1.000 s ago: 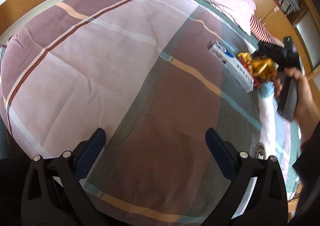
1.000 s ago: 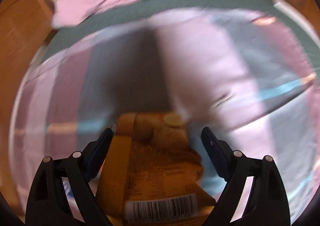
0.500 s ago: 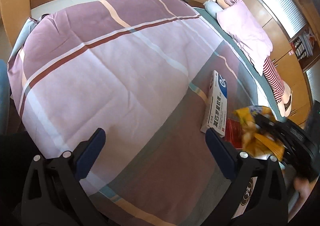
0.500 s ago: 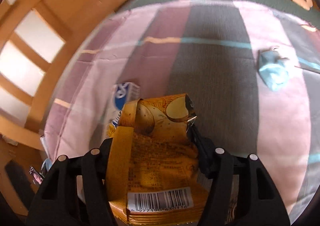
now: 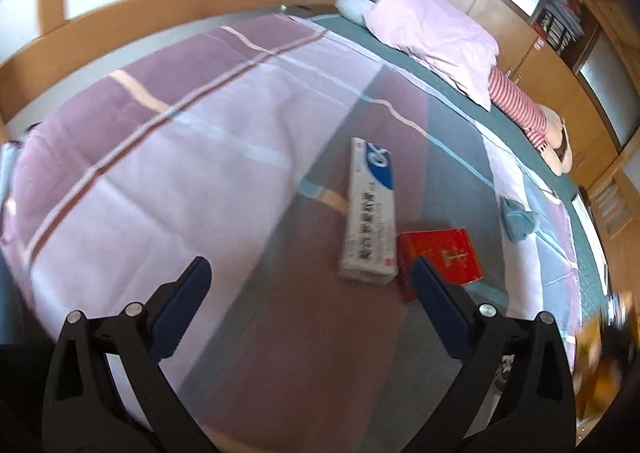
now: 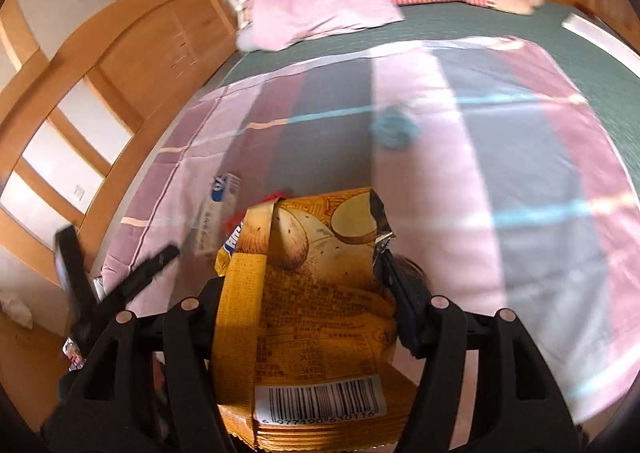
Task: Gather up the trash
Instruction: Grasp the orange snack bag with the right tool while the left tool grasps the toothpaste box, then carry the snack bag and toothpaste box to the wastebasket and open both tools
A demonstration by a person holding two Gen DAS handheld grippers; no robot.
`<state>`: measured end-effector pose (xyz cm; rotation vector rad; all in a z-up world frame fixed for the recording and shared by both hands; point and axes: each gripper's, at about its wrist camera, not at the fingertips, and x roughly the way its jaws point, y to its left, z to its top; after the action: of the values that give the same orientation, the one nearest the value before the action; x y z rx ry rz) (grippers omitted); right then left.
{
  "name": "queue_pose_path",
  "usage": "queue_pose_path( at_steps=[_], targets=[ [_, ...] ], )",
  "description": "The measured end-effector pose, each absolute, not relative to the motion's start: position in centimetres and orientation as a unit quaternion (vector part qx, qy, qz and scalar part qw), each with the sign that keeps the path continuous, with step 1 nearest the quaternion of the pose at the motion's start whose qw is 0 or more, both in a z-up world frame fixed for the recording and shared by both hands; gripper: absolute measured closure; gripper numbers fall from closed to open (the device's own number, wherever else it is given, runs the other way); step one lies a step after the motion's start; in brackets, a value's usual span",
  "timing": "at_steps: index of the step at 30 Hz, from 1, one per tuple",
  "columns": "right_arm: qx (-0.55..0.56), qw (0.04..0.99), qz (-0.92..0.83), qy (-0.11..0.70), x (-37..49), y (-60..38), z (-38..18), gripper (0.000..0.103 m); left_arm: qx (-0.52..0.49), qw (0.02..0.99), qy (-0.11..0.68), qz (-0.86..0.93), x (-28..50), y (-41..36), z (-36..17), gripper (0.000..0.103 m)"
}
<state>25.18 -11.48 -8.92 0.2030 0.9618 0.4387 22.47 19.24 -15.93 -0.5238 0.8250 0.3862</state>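
My right gripper is shut on a yellow chip bag and holds it above the bed; the bag fills the space between the jaws. My left gripper is open and empty over the striped bedspread. Just ahead of its right finger lie a long white and blue box and a red box side by side. The white box also shows in the right wrist view, left of the bag. A crumpled blue mask lies further right; it also shows in the right wrist view.
A pink pillow and a doll in red stripes lie at the head of the bed. A wooden bed frame and wooden cupboards surround the bed. The left gripper shows at the left of the right wrist view.
The right gripper has lifted the chip bag away from the boxes, which uncovers the red box. The left gripper has swung closer to the two boxes.
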Motion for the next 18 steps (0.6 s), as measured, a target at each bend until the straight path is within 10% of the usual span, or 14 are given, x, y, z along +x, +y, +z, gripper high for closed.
queue_pose_path(
  at_steps=[10,15,18],
  targets=[
    [0.152,0.879,0.143,0.428,18.7,-18.5,-7.9,0.039,-0.152,0.862,0.461,0.147,31.9,20.3,-20.0,0.013],
    [0.144,0.888,0.141,0.413,18.0,-18.1,-7.2,0.039,-0.041,0.877,0.458,0.137,31.3,17.8,-20.1,0.063],
    [0.128,0.891,0.156,0.406,17.5,-16.8,-7.0,0.039,-0.032,0.882,0.449,0.138,30.0,17.4,-19.4,0.063]
  ],
)
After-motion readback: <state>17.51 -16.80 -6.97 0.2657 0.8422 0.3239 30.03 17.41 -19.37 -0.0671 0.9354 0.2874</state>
